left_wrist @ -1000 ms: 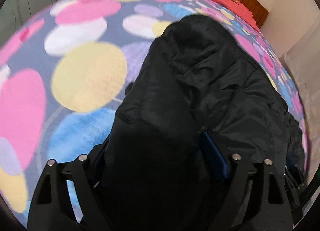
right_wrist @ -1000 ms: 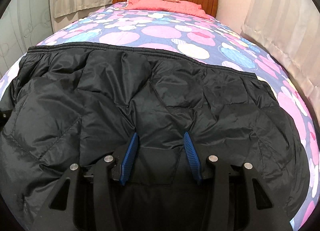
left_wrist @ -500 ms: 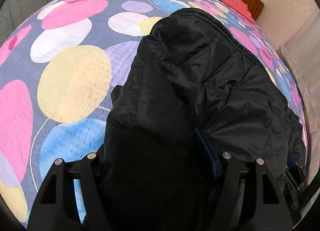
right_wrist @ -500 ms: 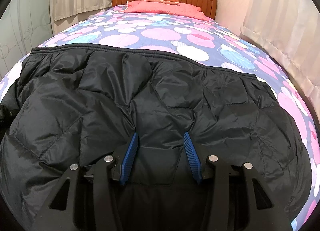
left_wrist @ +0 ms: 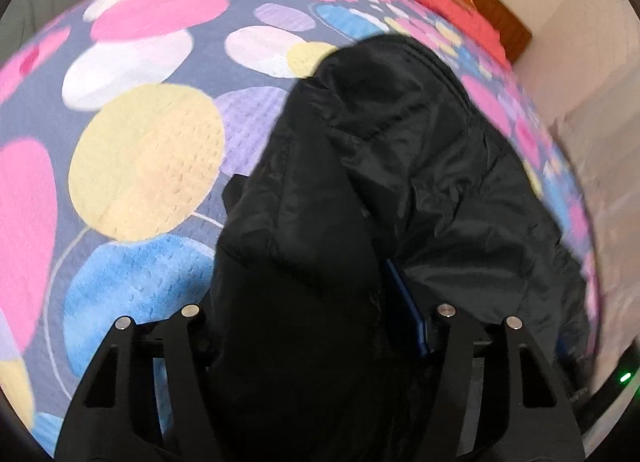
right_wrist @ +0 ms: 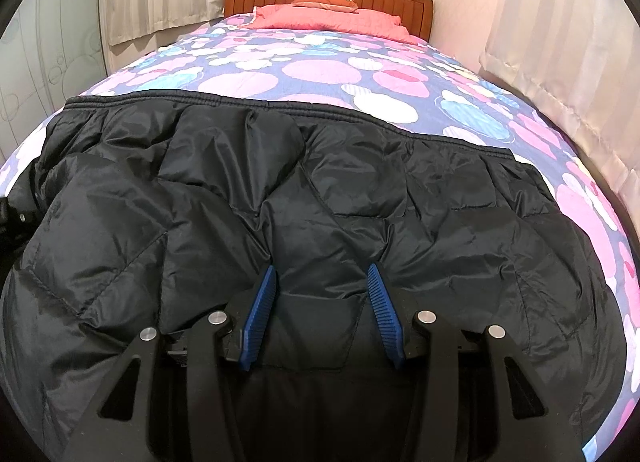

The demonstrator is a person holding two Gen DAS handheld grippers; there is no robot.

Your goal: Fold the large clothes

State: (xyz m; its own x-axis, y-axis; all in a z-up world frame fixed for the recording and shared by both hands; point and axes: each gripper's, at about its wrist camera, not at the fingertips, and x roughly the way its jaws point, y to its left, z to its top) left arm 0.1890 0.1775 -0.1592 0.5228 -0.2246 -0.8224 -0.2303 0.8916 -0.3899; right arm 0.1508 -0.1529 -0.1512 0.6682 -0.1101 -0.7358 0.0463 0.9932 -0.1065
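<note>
My left tool (left_wrist: 316, 302) has a thick fold of the black puffer jacket (right_wrist: 320, 198) bunched up between its fingers. The padded cloth fills the gap and covers the left finger altogether, so only the blue pad of the right finger (left_wrist: 404, 302) shows, lying against the fabric. The jaws have just been closing on that fold, and I cannot tell whether they already press it hard. In this view the jacket rises from the tool in a dark ridge and runs away toward the far right of the bed.

My right tool (right_wrist: 322, 302) sits low over the near part of the jacket with its two blue ribbed pads (right_wrist: 260, 318) set partly apart. A puffed panel of the jacket lies in the space between them, and each pad's edge meets the cloth, which puckers into creases at the tips. Whether they truly grip it I cannot tell.

The jacket lies spread wide across the foot of the bed, its elastic hem (right_wrist: 280, 108) stretched across the bedspread (right_wrist: 320, 70) with its big pink, yellow, blue and white circles. Beyond it a red pillow (right_wrist: 328, 18) rests against the wooden headboard (right_wrist: 400, 2), and pale curtains (right_wrist: 560, 42) hang at the right side.
</note>
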